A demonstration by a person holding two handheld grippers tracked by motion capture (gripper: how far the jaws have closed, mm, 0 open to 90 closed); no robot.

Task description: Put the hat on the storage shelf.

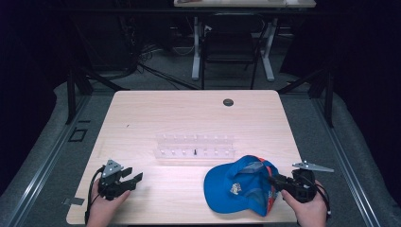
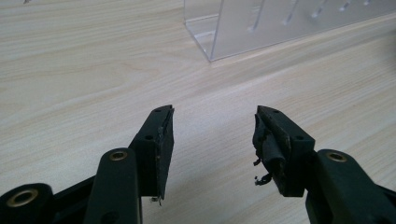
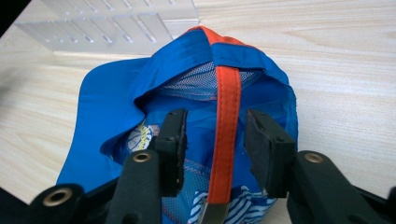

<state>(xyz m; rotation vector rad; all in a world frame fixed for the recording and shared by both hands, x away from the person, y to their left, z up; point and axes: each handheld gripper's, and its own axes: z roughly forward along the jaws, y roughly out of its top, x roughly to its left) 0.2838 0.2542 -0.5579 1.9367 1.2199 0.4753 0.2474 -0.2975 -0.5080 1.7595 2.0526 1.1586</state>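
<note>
A blue cap with an orange strap lies on the wooden table near its front right. My right gripper sits at the cap's back edge. In the right gripper view the cap shows its mesh lining, and my right gripper stands open with one jaw on each side of the strap, the pads apart from it. My left gripper rests at the front left. In its own view my left gripper is open over bare wood with nothing between the jaws.
A clear plastic rack with small pegs stands across the table's middle, just behind the cap; its corner shows ahead of the left gripper. A dark cable hole sits near the far edge. A chair stands beyond the table.
</note>
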